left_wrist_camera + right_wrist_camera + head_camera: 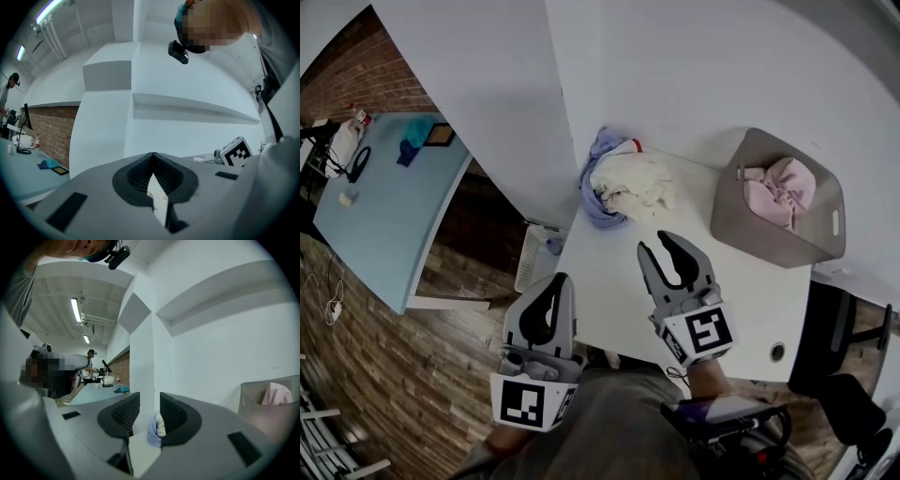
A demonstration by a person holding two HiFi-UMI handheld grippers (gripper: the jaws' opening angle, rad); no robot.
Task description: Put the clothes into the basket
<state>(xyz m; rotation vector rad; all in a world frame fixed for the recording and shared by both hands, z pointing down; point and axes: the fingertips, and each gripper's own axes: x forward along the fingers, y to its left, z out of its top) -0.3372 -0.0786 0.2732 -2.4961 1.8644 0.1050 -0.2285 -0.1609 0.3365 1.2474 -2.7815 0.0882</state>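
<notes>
The white desk (609, 281) looks smooth and matt. The grey rectangular basket (750, 230) is matt plastic, holding soft pink cloth (783, 192). The cream-and-lavender heap of clothes (633, 183) is crumpled soft fabric. The brown brick wall (342, 66) looks rough.

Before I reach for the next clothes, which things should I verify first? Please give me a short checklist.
1. Right tongs open and empty: ok.
2. Left tongs free: ok, shut on nothing.
3. Right tongs aimed at the clothes pile: ok, it shows ahead between them.
4. Pile secure on the table: cannot tell, its lavender part lies at the edge.
5. Basket upright with room: ok, only a pink garment inside.
</notes>
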